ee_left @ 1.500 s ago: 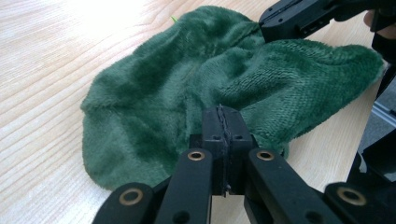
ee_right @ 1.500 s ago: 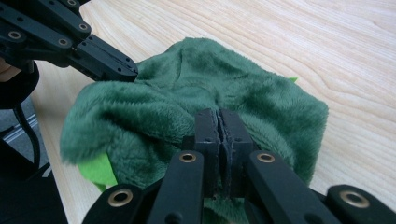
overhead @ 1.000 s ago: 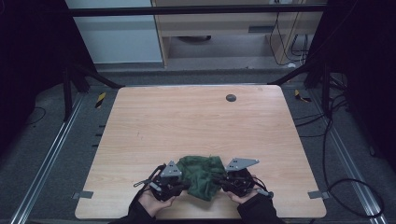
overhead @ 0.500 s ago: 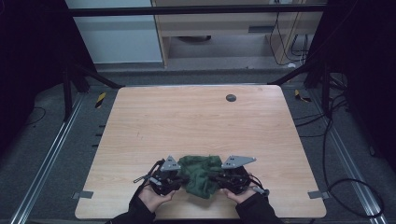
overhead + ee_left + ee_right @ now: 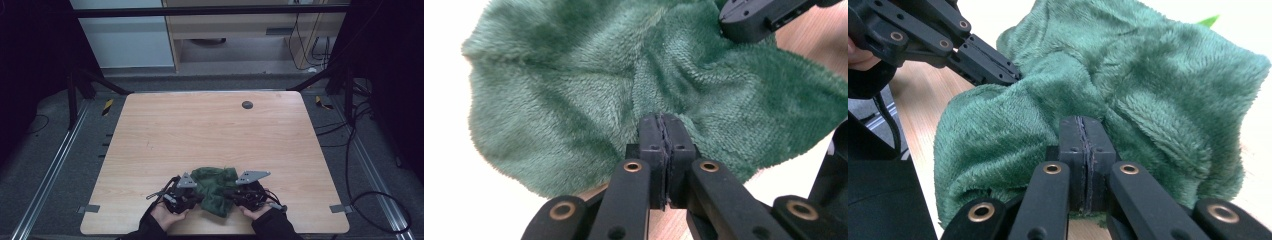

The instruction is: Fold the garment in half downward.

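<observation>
My left gripper (image 5: 192, 192) and right gripper (image 5: 239, 192) both pinch the crumpled green fleece cloth (image 5: 216, 187) on the light wooden table (image 5: 210, 130).

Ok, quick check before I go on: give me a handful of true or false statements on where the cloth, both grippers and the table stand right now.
1. The left gripper is shut on the green cloth. True.
2. The right gripper hangs open above the cloth. False: its jaws are shut on the cloth.
3. The cloth lies spread flat in the middle of the table. False: it is bunched up at the near edge, between the two grippers.
4. A small dark round spot sits near the table's far edge. True.
5. The cloth is red. False: it is green and fuzzy.
</observation>
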### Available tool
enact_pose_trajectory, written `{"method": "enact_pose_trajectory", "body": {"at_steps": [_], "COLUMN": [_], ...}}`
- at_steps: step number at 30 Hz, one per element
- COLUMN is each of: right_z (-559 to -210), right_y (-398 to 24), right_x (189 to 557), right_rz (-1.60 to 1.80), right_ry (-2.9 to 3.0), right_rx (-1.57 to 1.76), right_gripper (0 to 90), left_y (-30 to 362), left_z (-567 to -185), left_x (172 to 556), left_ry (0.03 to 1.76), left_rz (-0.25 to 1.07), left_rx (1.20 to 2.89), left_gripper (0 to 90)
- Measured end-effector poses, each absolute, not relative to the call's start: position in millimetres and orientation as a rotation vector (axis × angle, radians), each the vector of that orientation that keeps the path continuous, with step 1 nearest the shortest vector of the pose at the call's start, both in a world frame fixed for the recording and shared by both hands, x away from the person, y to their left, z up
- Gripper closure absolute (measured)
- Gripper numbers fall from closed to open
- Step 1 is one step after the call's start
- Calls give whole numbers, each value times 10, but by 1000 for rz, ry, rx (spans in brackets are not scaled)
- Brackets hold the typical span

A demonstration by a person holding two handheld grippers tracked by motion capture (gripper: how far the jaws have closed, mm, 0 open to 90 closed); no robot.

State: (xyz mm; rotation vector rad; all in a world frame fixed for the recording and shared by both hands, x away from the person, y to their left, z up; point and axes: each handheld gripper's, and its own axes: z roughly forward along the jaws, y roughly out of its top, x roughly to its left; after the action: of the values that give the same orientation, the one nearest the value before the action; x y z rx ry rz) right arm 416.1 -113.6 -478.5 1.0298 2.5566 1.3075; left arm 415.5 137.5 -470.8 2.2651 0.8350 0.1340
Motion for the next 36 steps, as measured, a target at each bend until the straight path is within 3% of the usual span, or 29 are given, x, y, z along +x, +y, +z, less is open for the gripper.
{"method": "enact_pose_trajectory", "body": {"at_steps": [14,23,30,36], "right_z": [-4583,-4583,-4627,-4679], "right_y": [-1464,-1778,-2008,-2128], "right_x": [4241,4336,4412,4458], "right_rz": [1368,1307,1263,1184], "right_ry": [2367,2225,2121,2073], "right_rx": [1117,1218,1332,1380], "right_gripper": [776,614,491,400], "left_y": [1757,2025,2199,2374], "left_z": [-4498,-4504,-4550,-4562], "left_x": [4316,4411,4469,4523], "left_ry": [950,1043,1109,1163], "left_rz": [239,314,376,403], "left_rx": [2141,2101,2077,2036], "left_gripper": [795,686,547,503]}}
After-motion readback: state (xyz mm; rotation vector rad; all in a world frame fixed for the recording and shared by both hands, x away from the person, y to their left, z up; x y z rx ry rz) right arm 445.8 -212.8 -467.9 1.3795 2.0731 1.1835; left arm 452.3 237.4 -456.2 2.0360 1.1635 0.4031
